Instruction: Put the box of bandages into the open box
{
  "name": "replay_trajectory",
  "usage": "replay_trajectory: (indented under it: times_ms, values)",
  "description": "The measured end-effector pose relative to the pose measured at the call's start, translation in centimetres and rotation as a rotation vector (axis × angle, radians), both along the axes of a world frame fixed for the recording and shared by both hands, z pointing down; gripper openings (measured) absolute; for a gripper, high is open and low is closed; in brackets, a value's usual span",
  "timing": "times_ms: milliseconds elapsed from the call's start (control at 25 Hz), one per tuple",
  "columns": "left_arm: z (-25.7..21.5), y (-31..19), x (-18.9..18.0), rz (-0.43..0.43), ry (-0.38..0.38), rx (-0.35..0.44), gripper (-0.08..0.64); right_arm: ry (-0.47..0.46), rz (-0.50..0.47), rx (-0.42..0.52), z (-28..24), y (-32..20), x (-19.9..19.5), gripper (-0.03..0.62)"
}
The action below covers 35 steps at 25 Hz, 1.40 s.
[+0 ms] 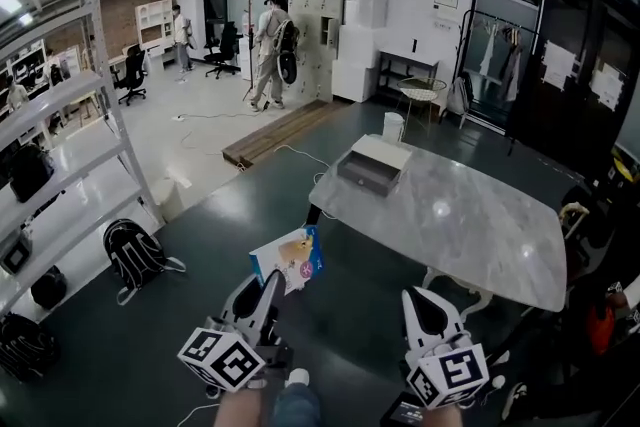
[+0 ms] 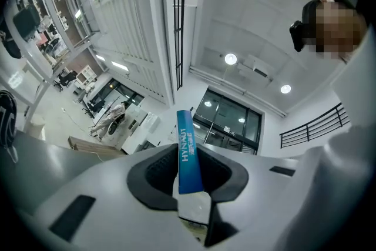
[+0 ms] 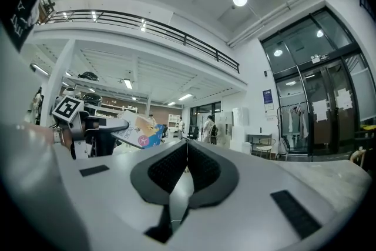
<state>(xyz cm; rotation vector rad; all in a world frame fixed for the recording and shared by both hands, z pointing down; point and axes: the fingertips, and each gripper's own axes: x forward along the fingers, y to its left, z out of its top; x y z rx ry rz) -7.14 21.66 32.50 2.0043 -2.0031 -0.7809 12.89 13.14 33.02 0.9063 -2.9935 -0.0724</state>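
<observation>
Left gripper view: the box of bandages (image 2: 188, 150) is being pinched edge-on by the left gripper (image 2: 189, 176), up over the floor, well apart from the open box (image 1: 371, 170) on the table (image 1: 480, 225). The right gripper (image 3: 187, 167) is being held pressed together, empty.

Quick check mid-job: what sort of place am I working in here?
Probably an open-plan office or lab hall, not a home: metal shelving racks along the left, office chairs further back, and a railed mezzanine overhead. The marble-topped table stands out in the open.
</observation>
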Motion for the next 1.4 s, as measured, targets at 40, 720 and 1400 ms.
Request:
replay_trajectory:
  times_ms: [40, 720, 1400]
  values:
    - [-0.2, -1.0, -0.8, 0.001, -0.001, 0.002, 0.086, 0.002, -0.001, 0.001, -0.1, -0.8, -0.8, 0.025]
    - [-0.5, -17.1, -11.8, 0.147, 0.008, -0.021, 0.086, 0.027, 0.124, -0.021, -0.5, -15.1, -11.7, 0.025]
    - [2.1, -26.5, -14.5, 0.233, 0.006, -0.062, 0.086, 0.02, 0.219, -0.076, 2.3, -23.6, -13.5, 0.025]
